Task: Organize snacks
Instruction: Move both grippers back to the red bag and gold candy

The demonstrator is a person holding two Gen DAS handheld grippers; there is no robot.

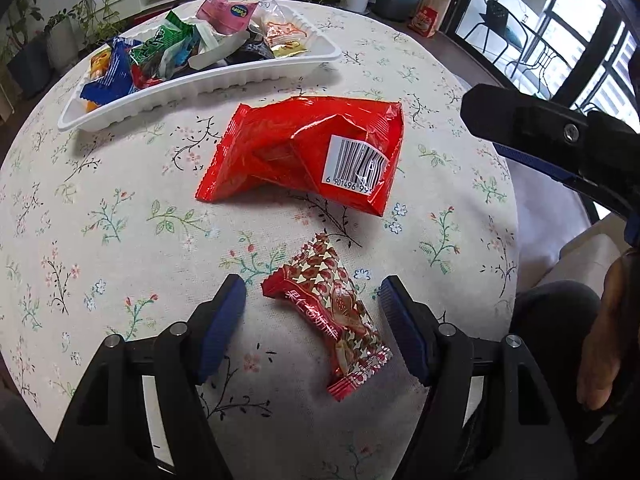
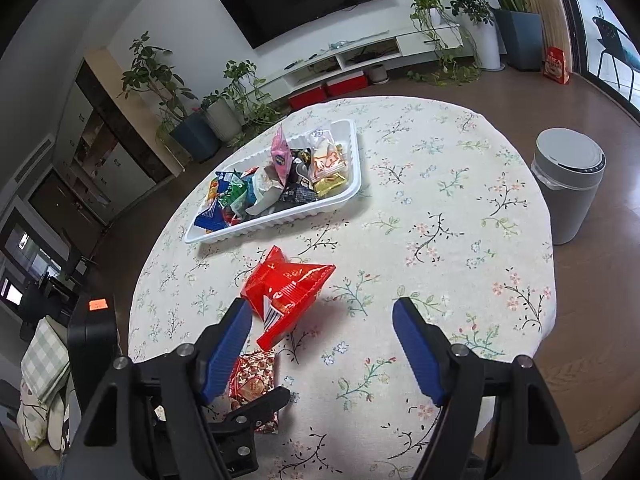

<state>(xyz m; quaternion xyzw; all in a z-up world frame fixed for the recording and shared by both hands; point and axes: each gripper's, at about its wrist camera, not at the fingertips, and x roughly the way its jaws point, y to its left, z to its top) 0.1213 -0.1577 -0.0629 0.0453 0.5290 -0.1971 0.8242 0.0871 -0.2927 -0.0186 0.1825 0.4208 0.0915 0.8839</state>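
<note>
Right now the left tool (image 1: 312, 308) stands open low over the worktop (image 1: 120, 216), its blue pads on either side of the small red patterned snack packet (image 1: 336, 320), which lies near the worktop's near edge and touches neither pad. The likely step is picking this packet up. To do it well, centre the pads across the packet's narrow middle, settle down until they almost meet the cloth, then close gently so the wrapper is pinched and not the tablecloth.

Further out lies the larger red bag (image 1: 304, 152), barcode side up, toward the middle of the worktop. Beyond it, by the far edge, the white tray (image 1: 192, 92) already holds a heap of mixed snacks.

The right tool (image 2: 320, 344) is also open and holds nothing, hovering above the near edge with the red bag just ahead of its left pad.

From the right wrist view the small packet is partly covered by the left tool. Its printed text is hard to read, and the tray's lower layers are hidden.
</note>
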